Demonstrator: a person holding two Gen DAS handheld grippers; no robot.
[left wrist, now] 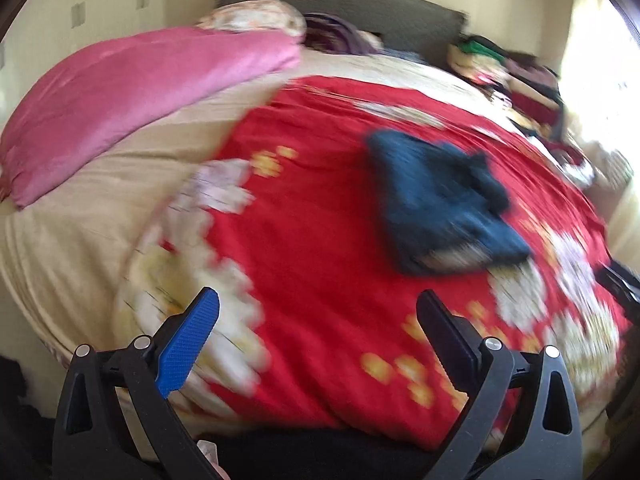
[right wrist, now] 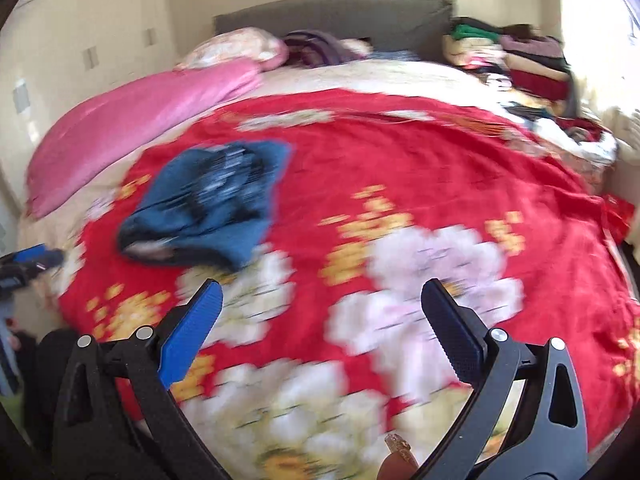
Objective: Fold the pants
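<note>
On the red blanket [left wrist: 320,216] lie apparently folded pants [left wrist: 440,204] (blurred), both claws [left wrist: 318,316] [right wrist: 322,308] spread, holding nothing.

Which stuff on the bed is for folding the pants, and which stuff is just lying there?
For the job:
- blue pants, already bundled up on the red flowered blanket
- left tool, open
- right tool, open

Just lying about:
- pink pillow
- flowery pillow
- purple striped cloth
- clothes pile
- grey headboard

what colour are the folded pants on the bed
Dark blue; the pants lie on the red floral blanket, and the colour reads best in the right wrist view.
</note>
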